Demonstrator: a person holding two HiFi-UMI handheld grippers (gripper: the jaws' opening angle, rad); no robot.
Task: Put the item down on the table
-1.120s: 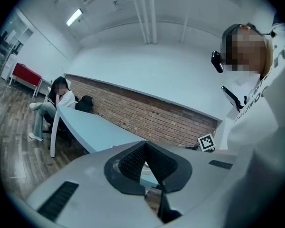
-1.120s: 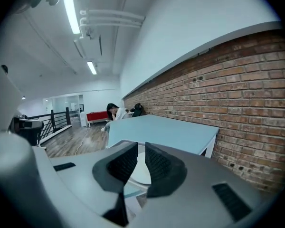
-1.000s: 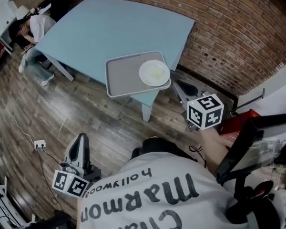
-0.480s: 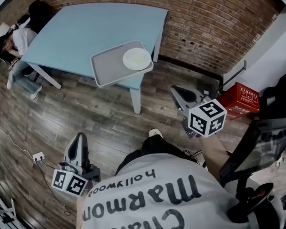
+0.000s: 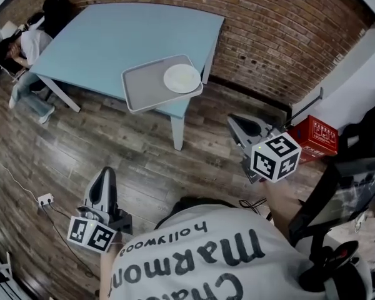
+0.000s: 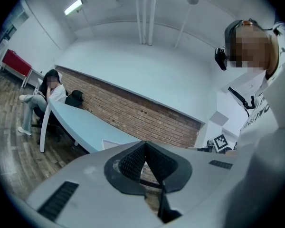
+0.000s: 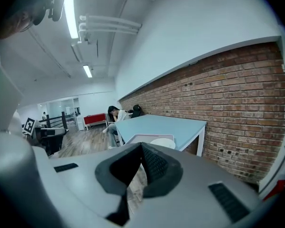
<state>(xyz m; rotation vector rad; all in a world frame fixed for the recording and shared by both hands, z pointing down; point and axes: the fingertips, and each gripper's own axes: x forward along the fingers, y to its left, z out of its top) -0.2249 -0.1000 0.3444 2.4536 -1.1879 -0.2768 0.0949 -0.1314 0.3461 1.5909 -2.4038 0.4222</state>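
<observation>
A grey tray lies on the near corner of the light blue table, and a white plate rests on the tray's right end. Both grippers hang over the wooden floor, well short of the table. My left gripper is low at the left, its jaws closed together with nothing between them. My right gripper is at the right near the brick wall, also shut and empty. The right gripper view looks past the closed pads at the tray and plate.
A person sits at the table's far left end. A brick wall runs behind the table. A red box and a black stand are at the right. A power strip with a cable lies on the floor at the left.
The head view has swung, so the table and tray now sit higher and further left. Both grippers stay shut and low over the floor; the right one dropped slightly.
</observation>
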